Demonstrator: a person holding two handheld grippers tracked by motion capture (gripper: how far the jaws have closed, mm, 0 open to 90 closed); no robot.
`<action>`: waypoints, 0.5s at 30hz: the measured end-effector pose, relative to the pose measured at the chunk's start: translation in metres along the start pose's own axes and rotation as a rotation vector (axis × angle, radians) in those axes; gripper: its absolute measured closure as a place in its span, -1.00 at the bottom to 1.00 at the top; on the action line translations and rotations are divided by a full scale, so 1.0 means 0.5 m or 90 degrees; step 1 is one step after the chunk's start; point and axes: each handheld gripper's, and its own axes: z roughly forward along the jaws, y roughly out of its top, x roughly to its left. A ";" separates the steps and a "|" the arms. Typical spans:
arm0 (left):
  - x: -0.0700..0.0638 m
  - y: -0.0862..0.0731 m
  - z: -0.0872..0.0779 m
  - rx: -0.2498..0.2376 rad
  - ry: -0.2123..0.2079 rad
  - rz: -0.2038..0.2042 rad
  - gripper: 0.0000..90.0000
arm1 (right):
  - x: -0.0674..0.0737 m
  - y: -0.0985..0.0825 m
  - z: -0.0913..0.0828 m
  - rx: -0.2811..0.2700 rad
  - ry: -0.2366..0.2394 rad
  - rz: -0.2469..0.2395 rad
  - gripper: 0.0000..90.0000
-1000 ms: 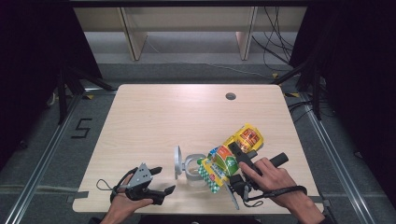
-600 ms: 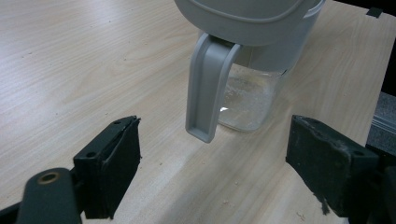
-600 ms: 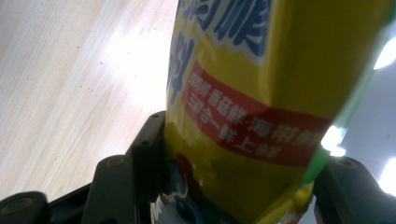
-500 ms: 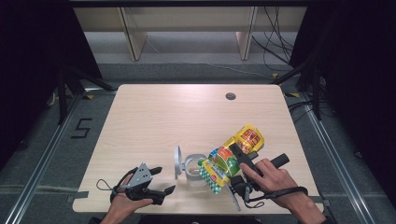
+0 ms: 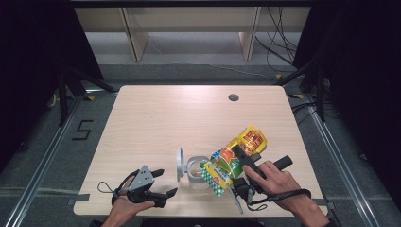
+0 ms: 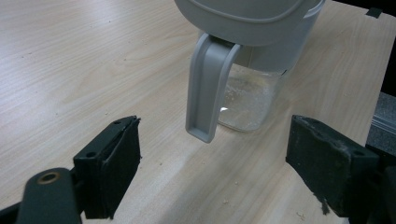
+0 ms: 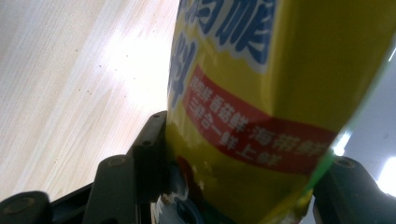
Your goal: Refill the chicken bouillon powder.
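My right gripper (image 5: 235, 163) clamps the yellow bag (image 5: 236, 153), tilted over the jug (image 5: 195, 169) just beside it; my left gripper (image 5: 163, 182) rests with jaws apart, the jug ahead

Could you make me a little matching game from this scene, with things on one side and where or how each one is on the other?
Things:
1. packet
2. jar
3. left gripper
4. hole in the table

States:
A. open, nothing between its jaws
B. clamped in the right gripper, tilted over the jar
C. clear, grey handle, lid flipped up
D. at the table's far edge

Pairs: 1-B, 2-C, 3-A, 4-D
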 end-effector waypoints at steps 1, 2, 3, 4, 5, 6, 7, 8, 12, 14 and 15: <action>0.000 0.000 0.000 0.001 0.000 0.001 -0.62 | -0.001 0.000 0.000 0.000 0.003 -0.004 0.01; 0.000 0.000 0.000 0.001 0.000 0.001 -0.62 | -0.001 0.000 0.000 0.000 0.003 -0.004 0.01; -0.001 0.000 0.000 0.001 0.000 -0.001 -0.62 | -0.001 0.000 0.000 -0.002 -0.001 -0.005 0.01; -0.001 0.000 0.000 0.001 0.000 -0.002 -0.62 | 0.001 0.002 0.001 -0.001 -0.001 0.002 0.01; -0.001 0.000 0.000 0.000 -0.001 -0.002 -0.62 | 0.004 0.005 0.003 -0.002 -0.001 0.013 0.02; -0.002 0.000 0.001 -0.004 -0.002 -0.003 -0.62 | 0.002 0.004 0.002 0.004 0.001 -0.008 0.02; -0.003 0.000 0.001 -0.004 -0.002 -0.007 -0.62 | 0.005 0.005 0.001 0.006 0.003 0.003 0.02; -0.003 0.000 0.001 -0.004 -0.002 -0.007 -0.62 | 0.009 0.006 0.001 0.008 0.006 0.019 0.02; -0.001 0.000 0.000 0.001 0.000 -0.003 -0.62 | 0.008 0.008 0.004 0.002 -0.002 0.009 0.02; -0.002 0.000 0.001 -0.003 -0.001 -0.007 -0.62 | 0.004 0.008 0.003 0.010 -0.001 -0.011 0.02; -0.003 0.000 0.001 -0.005 -0.002 -0.007 -0.62 | 0.004 0.008 0.003 0.010 -0.002 -0.012 0.02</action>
